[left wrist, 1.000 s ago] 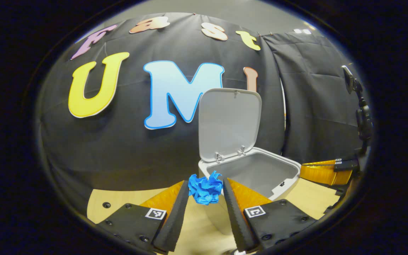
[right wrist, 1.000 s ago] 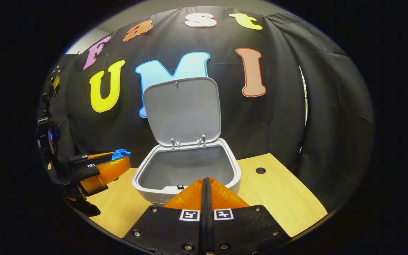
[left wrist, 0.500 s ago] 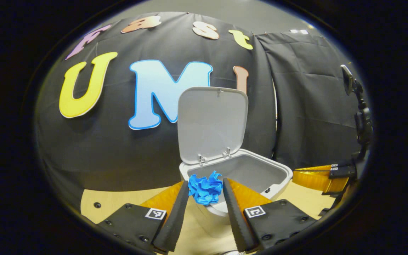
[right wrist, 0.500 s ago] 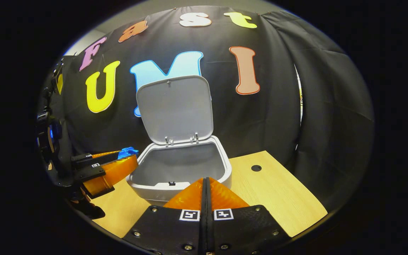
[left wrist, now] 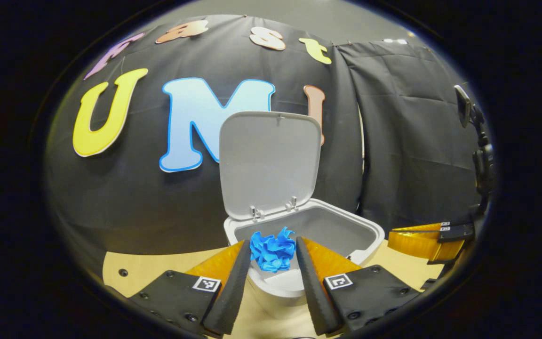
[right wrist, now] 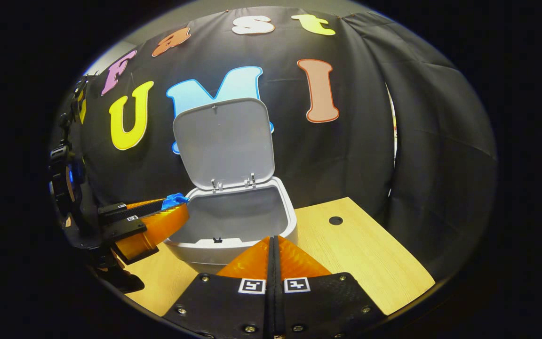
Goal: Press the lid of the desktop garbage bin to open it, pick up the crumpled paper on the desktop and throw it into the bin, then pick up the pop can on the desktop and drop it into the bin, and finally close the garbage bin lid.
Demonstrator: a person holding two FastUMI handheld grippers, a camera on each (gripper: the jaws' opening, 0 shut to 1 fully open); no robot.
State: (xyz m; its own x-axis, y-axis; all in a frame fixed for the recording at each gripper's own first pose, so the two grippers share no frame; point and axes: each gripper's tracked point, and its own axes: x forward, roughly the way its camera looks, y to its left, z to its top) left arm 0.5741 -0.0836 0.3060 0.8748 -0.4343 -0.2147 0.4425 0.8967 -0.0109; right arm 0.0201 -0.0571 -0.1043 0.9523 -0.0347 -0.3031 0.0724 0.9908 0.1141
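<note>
Over the bin's near rim: your left tool grips the crumpled blue paper ball, both fingers pressing its sides.
Paper: in the right gripper view the blue paper ball shows at the left tool's tip, right at the bin's left edge, above the opening.
Bin: the grey plastic desktop bin stands on the pale wood surface; its inside looks bare where it shows.
Lid: the grey hinged lid stands upright at the bin's back edge, fully open; also seen from the right.
Right tool: your right tool is closed with nothing between its fingers, just before the bin's front rim.
Surface right of bin: the wood surface has a small round hole.
</note>
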